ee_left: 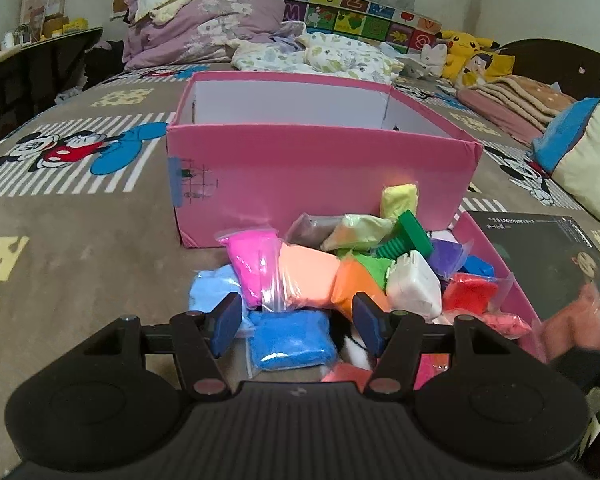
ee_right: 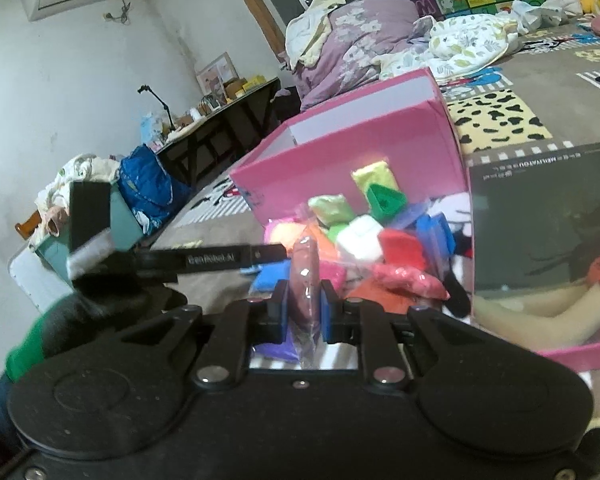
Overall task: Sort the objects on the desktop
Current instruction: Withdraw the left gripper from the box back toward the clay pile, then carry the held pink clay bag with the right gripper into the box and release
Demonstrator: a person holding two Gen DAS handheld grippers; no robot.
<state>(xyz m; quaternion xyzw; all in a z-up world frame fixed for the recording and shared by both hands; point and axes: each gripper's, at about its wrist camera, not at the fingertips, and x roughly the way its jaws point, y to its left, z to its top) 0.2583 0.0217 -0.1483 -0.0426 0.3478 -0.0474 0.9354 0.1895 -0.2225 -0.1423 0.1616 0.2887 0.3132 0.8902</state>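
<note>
- Brownish-pink clay packet (ee_right: 305,276) pinched upright between the closed pads of the right gripper (ee_right: 305,312), just above the near edge of the pile.
- Pile of bagged clay packets (ee_left: 340,276) heaped on the bedspread (ee_left: 80,240), against the front wall of the open pink box (ee_left: 320,176); green plastic mould (ee_left: 410,236) and white block (ee_left: 414,286) on top.
- Left gripper (ee_left: 296,320) spread wide, empty, over the blue packet (ee_left: 290,340) at the pile's near side.
- Dark printed lid (ee_left: 540,264) beside the pile, to its right.
</note>
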